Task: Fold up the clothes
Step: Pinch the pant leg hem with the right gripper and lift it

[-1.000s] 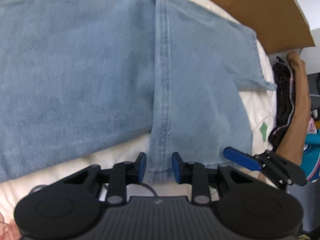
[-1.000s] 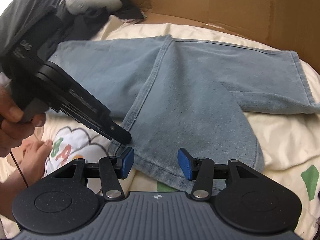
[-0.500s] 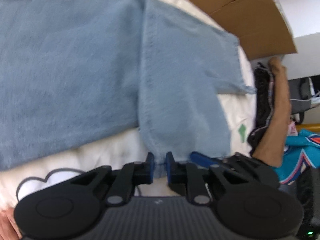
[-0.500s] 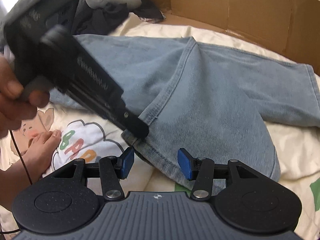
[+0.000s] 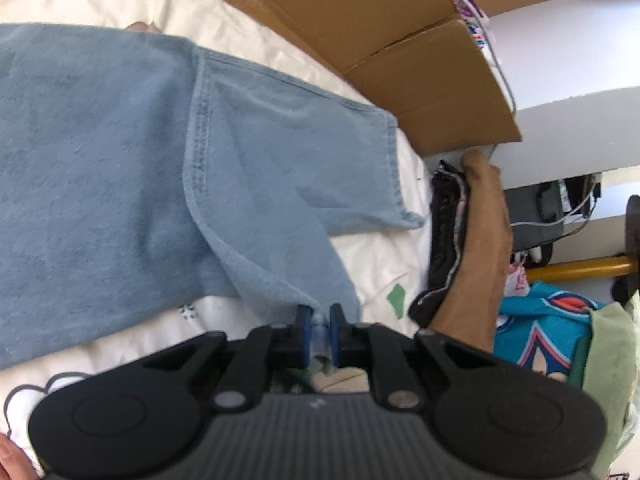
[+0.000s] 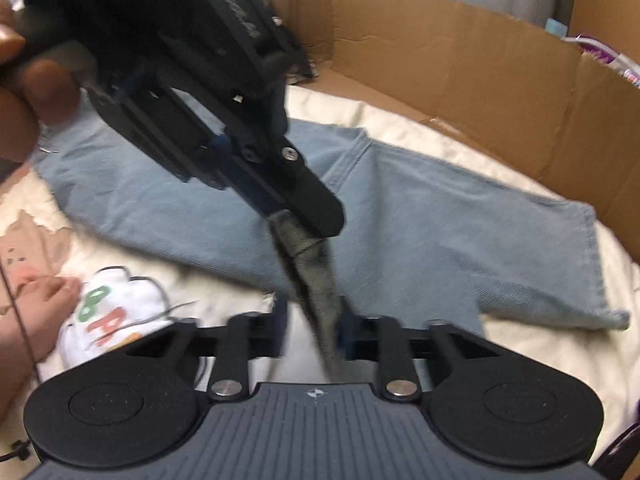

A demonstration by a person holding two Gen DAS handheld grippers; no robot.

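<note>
Change: we have clamped our left gripper (image 5: 318,334) on the denim shorts' (image 5: 120,168) near hem and lifted it off the cream sheet (image 5: 380,256).
Right gripper (image 6: 314,334): jaws apart around the raised strip, grasping nothing we can confirm.
Meaning: fold seems underway.

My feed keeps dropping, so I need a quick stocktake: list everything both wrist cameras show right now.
denim garment: one, light blue, spread on the bedsheet, a corner lifted.
bedsheet: one, cream with cartoon print, under the garment.
cardboard: brown panels, behind the bed.
dark clothing: one pile, black, bed's right edge.
teal fabric: one, beside the forearm.
left gripper: black with blue pads, pinching the garment's corner.
right gripper: black, jaws blurred, cloth between them.
forearm: one, bare, right of the bed.
</note>
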